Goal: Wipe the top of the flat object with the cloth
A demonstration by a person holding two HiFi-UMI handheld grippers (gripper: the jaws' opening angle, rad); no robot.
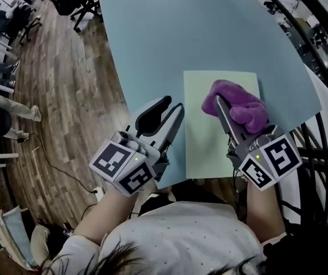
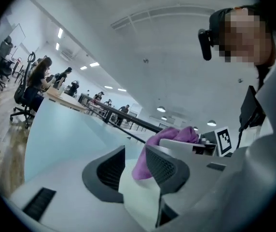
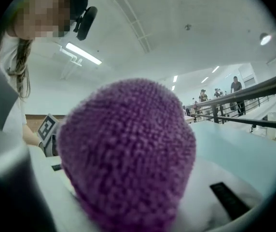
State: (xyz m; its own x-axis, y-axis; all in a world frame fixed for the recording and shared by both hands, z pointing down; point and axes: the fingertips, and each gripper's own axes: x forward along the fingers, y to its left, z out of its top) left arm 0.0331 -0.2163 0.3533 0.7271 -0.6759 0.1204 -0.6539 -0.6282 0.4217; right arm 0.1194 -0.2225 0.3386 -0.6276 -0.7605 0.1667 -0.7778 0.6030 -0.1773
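We hold the right gripper (image 1: 221,102) clamped on the cloth (image 1: 241,105), which sits bunched round the jaw tips and rests on the upper right part of the flat object (image 1: 210,148). Gripped this way, the wad hangs below the jaws, so we judge that the fabric, not the hard tips, meets the surface. From the right gripper view the cloth fills nearly everything, and the jaws themselves are buried in it.

The left gripper (image 1: 174,103) lies low at the flat object's left edge with its jaws partly apart. In the left gripper view a pale strip of that edge stands between them. It looks as though the pads are not pressing on it, though the angle is poor and we cannot rule out a light touch. We judge this gripper is placed there to steady the flat object against sliding under the wiping strokes.

The flat object is a thin, pale green rectangle, matte and without visible marks. It lies flat on the blue table (image 1: 170,33), toward the near right side, with its near edge close to the table's rim. The cloth is purple and nubbly, like microfibre.
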